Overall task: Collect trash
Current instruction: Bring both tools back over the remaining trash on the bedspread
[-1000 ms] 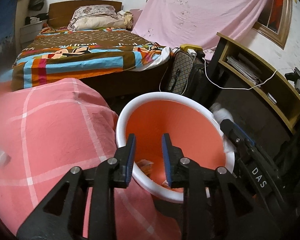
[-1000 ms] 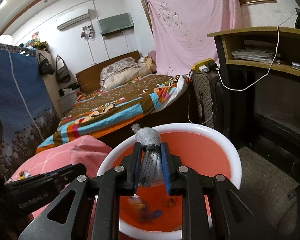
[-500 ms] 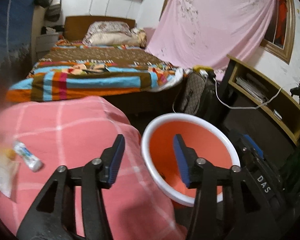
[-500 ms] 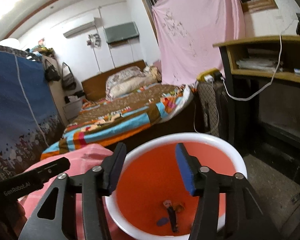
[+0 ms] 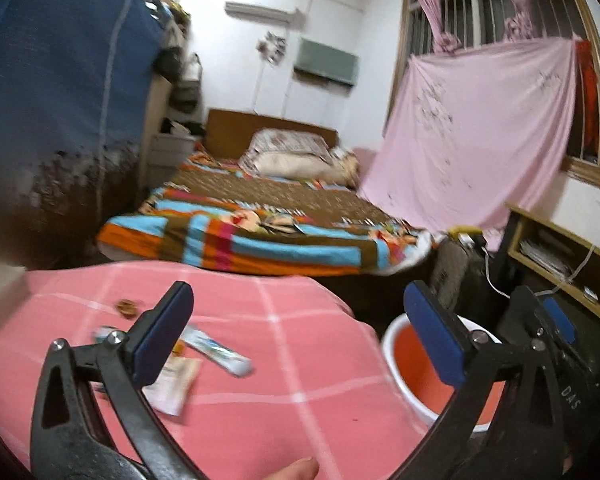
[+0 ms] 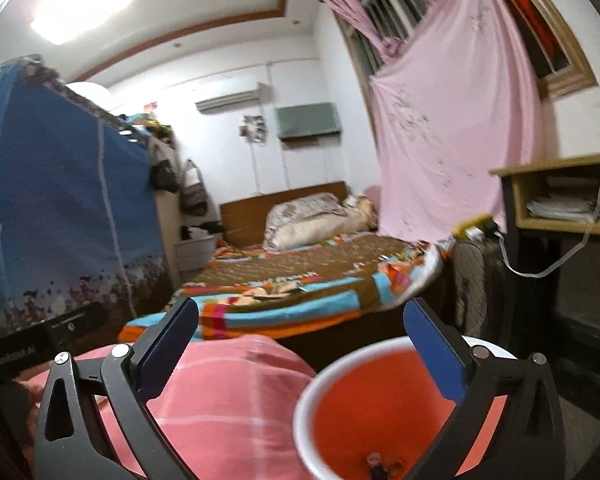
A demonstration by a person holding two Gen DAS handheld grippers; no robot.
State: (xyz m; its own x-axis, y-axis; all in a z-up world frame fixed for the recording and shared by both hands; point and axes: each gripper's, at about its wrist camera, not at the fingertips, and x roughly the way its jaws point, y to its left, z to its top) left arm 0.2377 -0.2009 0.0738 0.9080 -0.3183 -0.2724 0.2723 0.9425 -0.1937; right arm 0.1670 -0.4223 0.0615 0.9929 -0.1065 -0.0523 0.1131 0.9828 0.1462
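Note:
An orange bin with a white rim (image 5: pixel 412 364) stands on the floor right of a pink checked surface (image 5: pixel 284 360); in the right wrist view the bin (image 6: pixel 364 412) holds small scraps at the bottom. On the pink surface lie a white and blue tube (image 5: pixel 216 350), a flat wrapper (image 5: pixel 172 384) and a small brown piece (image 5: pixel 126 307). My left gripper (image 5: pixel 298 336) is wide open and empty above the surface. My right gripper (image 6: pixel 300 344) is wide open and empty over the bin's left rim. The right gripper's body (image 5: pixel 556 360) shows at right in the left wrist view.
A bed with a striped cover (image 5: pixel 268 232) lies beyond. A blue fabric wardrobe (image 5: pixel 60 100) stands at left. A wooden shelf unit (image 5: pixel 560 248) with a white cable and a dark bag (image 5: pixel 456 276) stand at right. A pink sheet (image 5: pixel 480 136) hangs over the window.
The right gripper opened and released the grey trash into the bin. Both grippers have opened wide. The left gripper swung left from the bin over the pink surface.

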